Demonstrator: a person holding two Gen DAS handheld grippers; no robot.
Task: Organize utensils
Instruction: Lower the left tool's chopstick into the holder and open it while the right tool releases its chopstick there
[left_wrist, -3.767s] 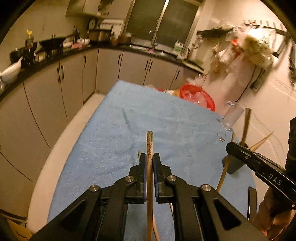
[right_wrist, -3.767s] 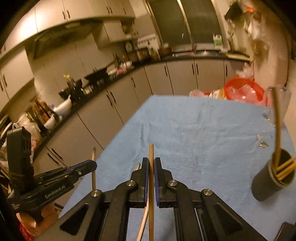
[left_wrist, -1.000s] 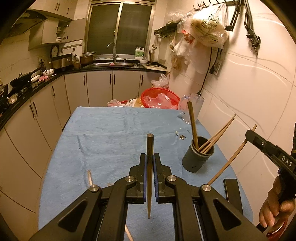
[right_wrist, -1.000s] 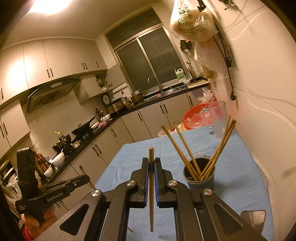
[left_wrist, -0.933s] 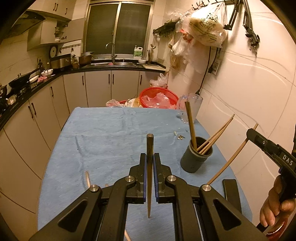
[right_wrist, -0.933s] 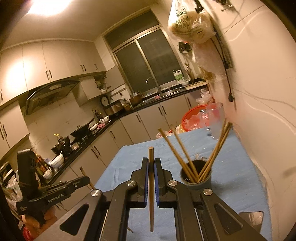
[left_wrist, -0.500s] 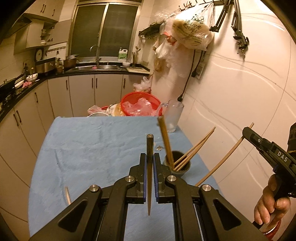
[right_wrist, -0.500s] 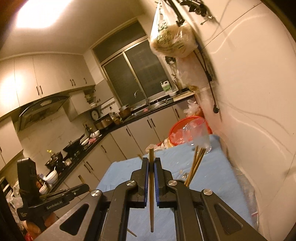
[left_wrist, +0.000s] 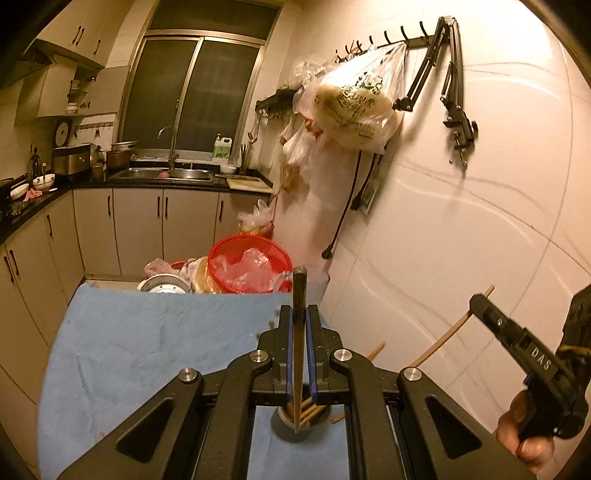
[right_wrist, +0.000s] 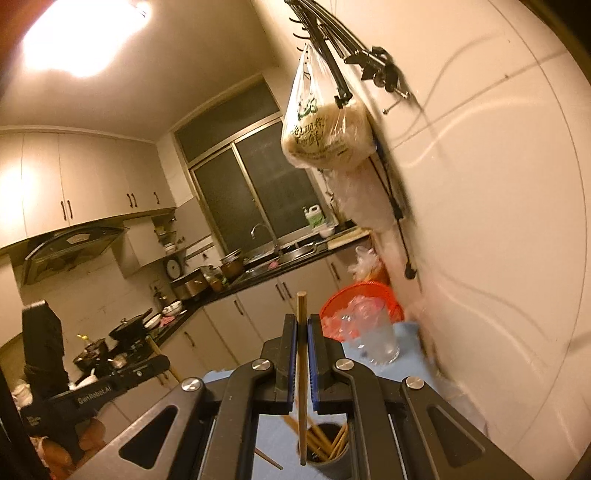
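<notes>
My left gripper is shut on a dark chopstick that stands upright, its lower tip over the grey cup. The cup holds several chopsticks and is mostly hidden beneath the fingers. In the left wrist view my right gripper reaches in from the right with a pale chopstick slanting down from it. In the right wrist view that gripper is shut on the pale chopstick, tip just above the cup. The left gripper shows at the far left.
A blue cloth covers the table, with one loose chopstick lying beside the cup. A red basket, a glass pitcher and a metal bowl stand at the far end. The white wall runs along the right.
Both grippers have risen and closed in on the cup, which slid from mid-view to beneath the fingers. Each still grips its chopstick.
</notes>
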